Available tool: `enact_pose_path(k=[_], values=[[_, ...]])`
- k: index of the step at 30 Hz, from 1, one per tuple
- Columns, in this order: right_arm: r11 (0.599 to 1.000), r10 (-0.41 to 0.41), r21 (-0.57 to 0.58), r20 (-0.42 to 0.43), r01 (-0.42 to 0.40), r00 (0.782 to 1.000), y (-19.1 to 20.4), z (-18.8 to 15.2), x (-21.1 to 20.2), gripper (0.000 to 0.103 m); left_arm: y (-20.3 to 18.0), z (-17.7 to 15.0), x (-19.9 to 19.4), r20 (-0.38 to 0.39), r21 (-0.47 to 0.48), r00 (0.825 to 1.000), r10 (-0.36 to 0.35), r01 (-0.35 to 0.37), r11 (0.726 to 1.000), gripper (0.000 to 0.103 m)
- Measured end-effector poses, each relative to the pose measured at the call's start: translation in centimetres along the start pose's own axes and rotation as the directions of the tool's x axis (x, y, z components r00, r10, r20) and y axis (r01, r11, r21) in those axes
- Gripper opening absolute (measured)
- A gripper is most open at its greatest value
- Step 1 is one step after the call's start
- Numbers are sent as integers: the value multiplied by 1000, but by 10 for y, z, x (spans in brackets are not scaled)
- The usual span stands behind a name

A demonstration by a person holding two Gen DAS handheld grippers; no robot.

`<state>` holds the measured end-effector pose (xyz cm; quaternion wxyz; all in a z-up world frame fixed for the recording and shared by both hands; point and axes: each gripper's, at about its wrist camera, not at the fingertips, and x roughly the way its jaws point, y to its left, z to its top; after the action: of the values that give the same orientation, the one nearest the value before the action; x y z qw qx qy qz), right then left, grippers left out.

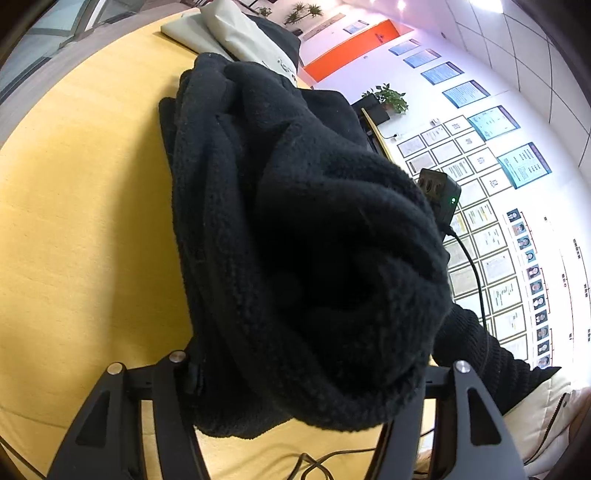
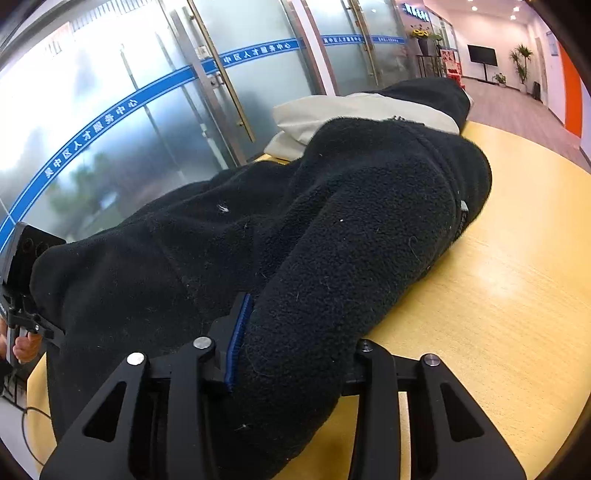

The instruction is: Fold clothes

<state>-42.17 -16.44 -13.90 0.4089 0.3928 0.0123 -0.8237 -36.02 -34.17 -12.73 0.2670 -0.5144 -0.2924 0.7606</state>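
Observation:
A thick black fleece garment (image 1: 277, 203) lies bunched on the yellow wooden table (image 1: 74, 221). Its near fold is heaped over my left gripper (image 1: 303, 369) and hides both fingers, so I cannot see whether the pads press on it. In the right wrist view the same fleece (image 2: 332, 221) fills the gap of my right gripper (image 2: 295, 332). The blue pad (image 2: 240, 332) of one finger lies against a rolled fold; the other finger is hidden behind the cloth. Each view shows the other gripper's body at the fleece's edge (image 1: 439, 195) (image 2: 22, 266).
A stack of folded beige and dark clothes (image 1: 236, 33) (image 2: 351, 107) sits at the table's far end. A person's dark sleeve (image 1: 480, 354) and a hand (image 2: 26, 347) are nearby. A black cable (image 1: 314, 461) trails over the near edge. Glass doors stand beyond the table (image 2: 498, 295).

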Motion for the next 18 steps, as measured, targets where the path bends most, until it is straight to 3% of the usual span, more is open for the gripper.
enact_pose_path(k=[2, 4, 5, 7, 8, 11, 13, 14, 16, 18], values=[[1000, -16, 20, -6, 16, 1000, -2, 0, 0, 45, 0, 9, 0, 18, -20, 999, 34, -34, 999, 80], [998, -32, 54, -24, 33, 999, -5, 4, -6, 65, -12, 0, -3, 45, -46, 995, 94, -92, 995, 86], [998, -42, 48, -29, 44, 999, -4, 4, -16, 70, -18, -11, -10, 54, -46, 992, 118, -116, 992, 86], [997, -81, -8, -24, 81, 996, 4, 0, -44, 88, -32, -16, -23, 112, -48, 977, 183, -179, 983, 86], [993, -109, -54, -12, 108, 994, 13, -2, -60, 91, -50, -30, -29, 160, -55, 965, 210, -204, 977, 86], [968, -185, -169, 11, 184, 983, 41, -24, -116, 101, -115, -68, -61, 323, -5, 878, 353, -371, 929, 89], [965, -179, -200, -15, 172, 984, 64, -38, -146, 102, -127, -111, -102, 397, 39, 827, 398, -448, 893, 99], [963, -175, -213, -25, 166, 984, 76, -48, -158, 102, -155, -124, -100, 433, 27, 785, 442, -502, 865, 99], [959, -165, -237, -18, 156, 986, 98, -68, -183, 103, -207, -142, -77, 472, -8, 721, 507, -571, 821, 100], [959, -153, -244, -17, 144, 988, 115, -85, -206, 103, -214, -155, -86, 484, -35, 665, 569, -635, 772, 101]])
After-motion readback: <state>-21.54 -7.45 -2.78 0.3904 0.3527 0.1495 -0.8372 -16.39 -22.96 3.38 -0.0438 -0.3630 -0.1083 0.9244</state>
